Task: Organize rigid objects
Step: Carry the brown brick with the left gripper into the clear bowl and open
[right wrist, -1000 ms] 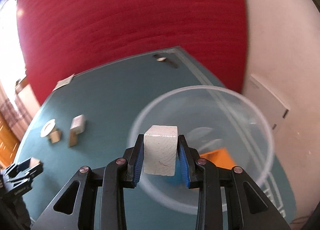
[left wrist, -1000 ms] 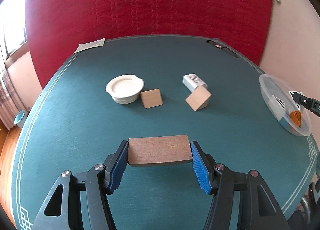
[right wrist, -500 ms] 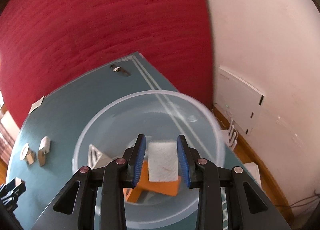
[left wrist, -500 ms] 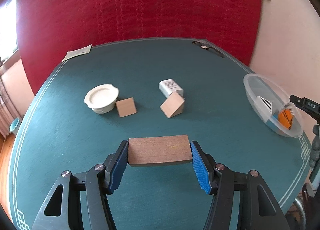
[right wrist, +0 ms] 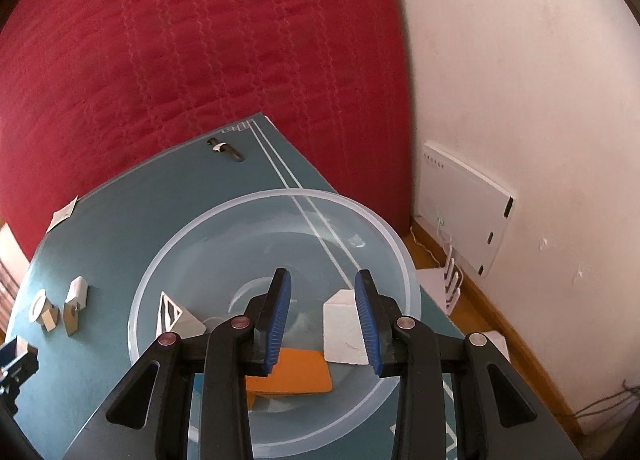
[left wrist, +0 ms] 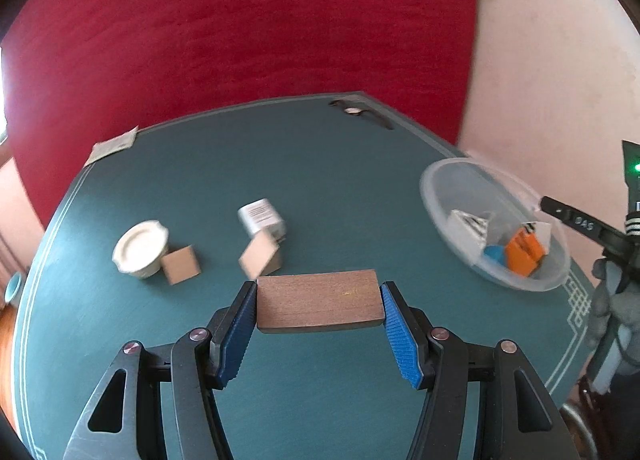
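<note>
Red quilted fabric hangs behind a round table covered in teal felt with pale border lines, and a pinkish-white wall stands to the right. At 6 o'clock in the left view, the left gripper clenches a flat brown wooden block with visible grain between ribbed blue pads, above the felt. Beyond it lie a round white ceramic dish, 2 pale wooden blocks (1 touching the dish), and a small white box with a barcode label. At 3 o'clock sits a clear plastic bowl. Over it, the right gripper is spread apart, released. Inside the bowl rest a white cube touching the right pad, an orange block, and a white triangular piece with black markings.
</note>
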`<state>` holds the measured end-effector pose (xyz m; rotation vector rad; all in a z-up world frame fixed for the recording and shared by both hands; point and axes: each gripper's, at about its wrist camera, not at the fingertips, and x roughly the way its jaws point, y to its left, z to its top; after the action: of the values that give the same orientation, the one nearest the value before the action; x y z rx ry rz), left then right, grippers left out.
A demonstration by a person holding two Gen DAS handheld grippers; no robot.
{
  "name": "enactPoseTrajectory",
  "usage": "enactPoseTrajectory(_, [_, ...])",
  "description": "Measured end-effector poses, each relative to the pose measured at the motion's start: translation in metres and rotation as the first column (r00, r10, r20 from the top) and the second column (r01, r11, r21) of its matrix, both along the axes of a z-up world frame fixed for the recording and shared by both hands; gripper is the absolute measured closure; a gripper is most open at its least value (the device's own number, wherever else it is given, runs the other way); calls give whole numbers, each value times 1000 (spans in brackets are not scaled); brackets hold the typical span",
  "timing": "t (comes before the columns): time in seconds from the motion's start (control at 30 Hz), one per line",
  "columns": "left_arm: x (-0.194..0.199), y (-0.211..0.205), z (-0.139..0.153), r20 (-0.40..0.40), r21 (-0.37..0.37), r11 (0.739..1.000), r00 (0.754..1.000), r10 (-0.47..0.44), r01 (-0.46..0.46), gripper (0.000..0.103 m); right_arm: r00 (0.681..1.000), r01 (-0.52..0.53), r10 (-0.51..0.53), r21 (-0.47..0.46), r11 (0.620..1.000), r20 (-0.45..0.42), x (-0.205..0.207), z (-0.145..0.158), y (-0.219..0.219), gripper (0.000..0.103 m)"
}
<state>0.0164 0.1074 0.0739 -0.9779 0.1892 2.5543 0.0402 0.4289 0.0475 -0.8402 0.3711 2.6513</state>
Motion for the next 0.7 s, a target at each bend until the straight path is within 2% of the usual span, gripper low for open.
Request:
enactPoseTrajectory(0.47, [-7,74,6,-25,1,983,982,-185,185,39,999,-26,26,-13,1000,-23,4,4,-3,68])
enactPoseTrajectory(0.7, [-12,114,0,-37,-35,966,966,-256,255,39,999,-30,29,-25,999,-37,7,6,-3,68])
